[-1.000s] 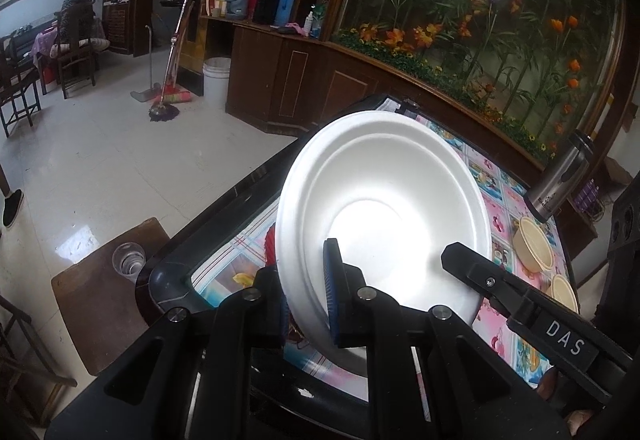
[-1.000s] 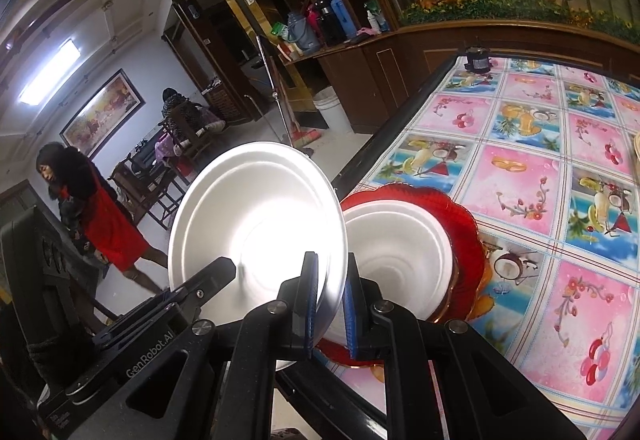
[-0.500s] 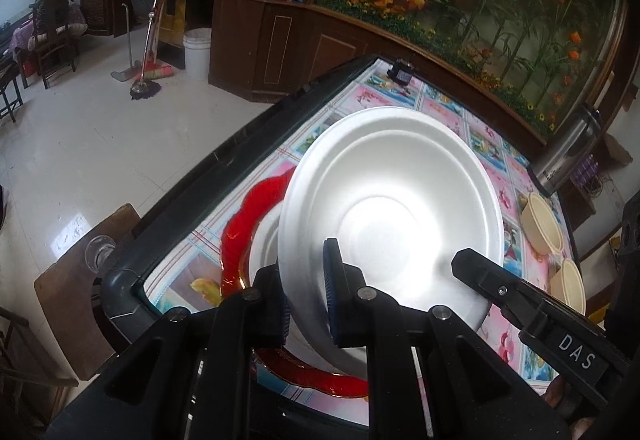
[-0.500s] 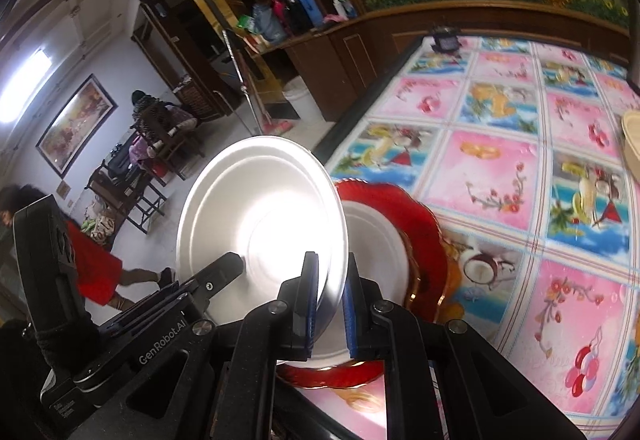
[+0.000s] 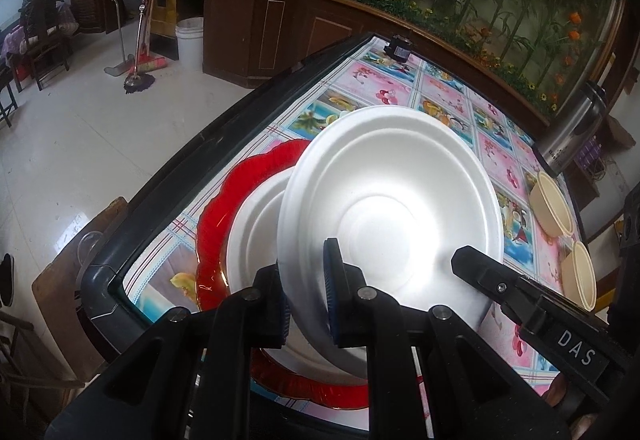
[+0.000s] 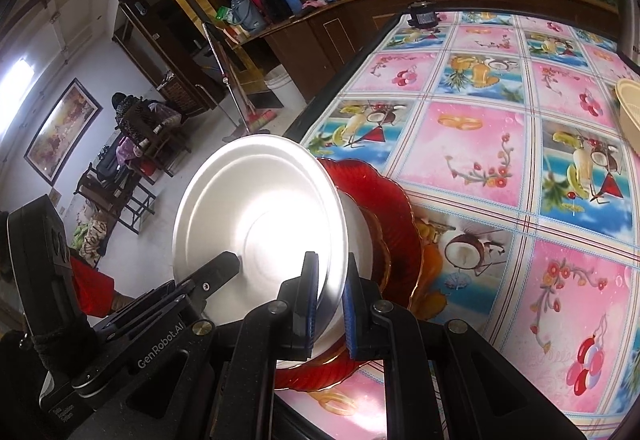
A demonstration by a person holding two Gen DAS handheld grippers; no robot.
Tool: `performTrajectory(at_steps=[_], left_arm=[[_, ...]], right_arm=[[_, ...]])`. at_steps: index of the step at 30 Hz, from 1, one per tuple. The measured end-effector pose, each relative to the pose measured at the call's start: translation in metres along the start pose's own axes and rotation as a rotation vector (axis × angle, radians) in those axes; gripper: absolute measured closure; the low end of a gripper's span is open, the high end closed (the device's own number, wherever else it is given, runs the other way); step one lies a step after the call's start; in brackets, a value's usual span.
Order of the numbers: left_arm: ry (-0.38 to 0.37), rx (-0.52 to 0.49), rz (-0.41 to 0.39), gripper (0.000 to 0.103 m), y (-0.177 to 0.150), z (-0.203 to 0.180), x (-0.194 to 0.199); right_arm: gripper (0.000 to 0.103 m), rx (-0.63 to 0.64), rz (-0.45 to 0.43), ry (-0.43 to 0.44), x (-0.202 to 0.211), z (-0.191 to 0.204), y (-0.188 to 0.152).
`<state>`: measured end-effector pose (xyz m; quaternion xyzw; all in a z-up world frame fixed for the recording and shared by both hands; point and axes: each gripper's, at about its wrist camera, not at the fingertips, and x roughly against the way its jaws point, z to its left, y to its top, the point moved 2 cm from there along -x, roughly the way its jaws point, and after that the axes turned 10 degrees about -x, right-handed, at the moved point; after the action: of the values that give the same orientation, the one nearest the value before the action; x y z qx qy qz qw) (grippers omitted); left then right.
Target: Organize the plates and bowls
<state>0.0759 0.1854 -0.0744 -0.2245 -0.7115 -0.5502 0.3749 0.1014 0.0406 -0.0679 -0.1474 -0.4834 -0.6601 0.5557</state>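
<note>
Lowered toward the red plate [image 5: 216, 215], the white plate [image 5: 392, 207] stays tilted, its rim pinched by both grippers' fingers [image 5: 334, 280].

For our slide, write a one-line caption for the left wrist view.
Both grippers, left and right, pinch a tilted white plate above the white plate on a red plate.

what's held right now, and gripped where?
Both tools, left and right, pinch the near rim of one white foam plate, tilted above the red plate.
</note>
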Motion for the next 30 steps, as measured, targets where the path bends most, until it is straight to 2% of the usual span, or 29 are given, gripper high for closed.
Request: performTrajectory(at_steps=[30], left_arm=[[0.053,-0.022,0.029,0.09,0.002,-0.004,-0.018]], right_arm=[[0.092,-0.006,0.036,-0.029,-0.019,-0.004,-0.002]])
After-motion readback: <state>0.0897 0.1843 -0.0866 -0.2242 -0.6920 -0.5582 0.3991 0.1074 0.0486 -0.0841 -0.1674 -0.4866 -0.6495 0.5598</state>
